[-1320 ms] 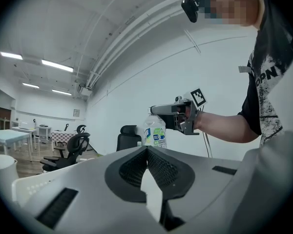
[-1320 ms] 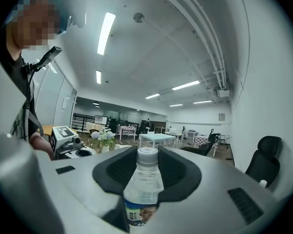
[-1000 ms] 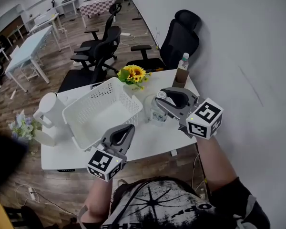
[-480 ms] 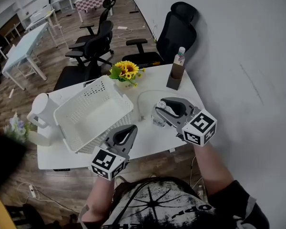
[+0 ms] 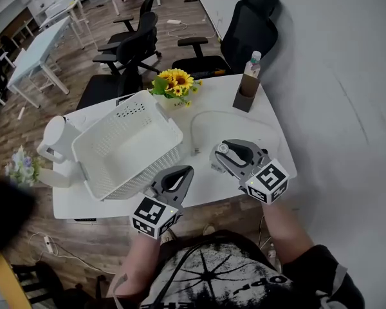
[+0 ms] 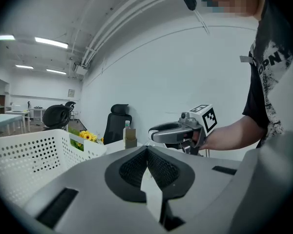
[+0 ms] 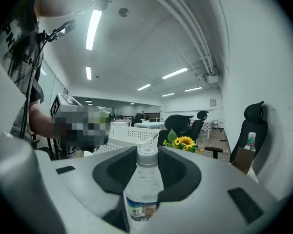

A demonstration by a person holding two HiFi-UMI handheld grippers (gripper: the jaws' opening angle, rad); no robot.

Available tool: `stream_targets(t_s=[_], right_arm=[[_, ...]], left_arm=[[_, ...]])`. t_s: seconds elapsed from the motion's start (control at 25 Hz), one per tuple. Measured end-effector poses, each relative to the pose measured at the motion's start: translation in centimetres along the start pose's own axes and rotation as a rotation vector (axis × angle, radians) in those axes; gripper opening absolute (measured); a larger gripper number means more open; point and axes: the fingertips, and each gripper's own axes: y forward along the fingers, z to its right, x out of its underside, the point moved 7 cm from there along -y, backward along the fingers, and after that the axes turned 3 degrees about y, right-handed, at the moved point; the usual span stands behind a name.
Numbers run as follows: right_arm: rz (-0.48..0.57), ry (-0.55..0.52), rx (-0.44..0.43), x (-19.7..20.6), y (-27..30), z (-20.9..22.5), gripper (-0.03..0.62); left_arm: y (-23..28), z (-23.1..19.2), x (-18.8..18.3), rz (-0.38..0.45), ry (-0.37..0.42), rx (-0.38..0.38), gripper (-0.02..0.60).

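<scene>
- The right gripper (image 7: 147, 175) clamps a clear water bottle (image 7: 144, 191) upright between its fingers, white cap poking above them (blue-and-white label, print unreadable).
- The left gripper (image 6: 147, 169) has its fingers pressed together, empty; a white perforated basket (image 6: 24, 152) sits left of them.

There were two grippers, the left gripper (image 5: 179, 172) and the right gripper (image 5: 224, 153). Two bottles stood out: the gripped bottle (image 7: 145, 179) and the far bottle (image 5: 252, 63). One basket (image 5: 170, 148), one sunflower bunch (image 5: 174, 81), one jug (image 5: 51, 137) and one table (image 5: 244, 124) showed. Black chairs (image 5: 248, 24) numbered three, probably, since two overlapped.
</scene>
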Motion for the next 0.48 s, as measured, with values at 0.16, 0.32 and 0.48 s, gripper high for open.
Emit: stream_targets(t_s=[0.16, 0.32, 0.48], right_arm=[[-0.033, 0.013, -0.029, 2.3, 0.6, -0.1, 0.146], [-0.057, 0.02, -0.049, 3.8, 0.9, -0.3, 0.146], [-0.07, 0.013, -0.057, 4.7, 1.0, -0.5, 0.146]], left_arm=[[0.5, 0.3, 0.6, -0.019, -0.006, -0.003, 0.01], [0.7, 0.4, 1.2, -0.028, -0.025, -0.005, 0.01], [0.7, 0.4, 1.4, -0.021, -0.05, -0.002, 0.01]])
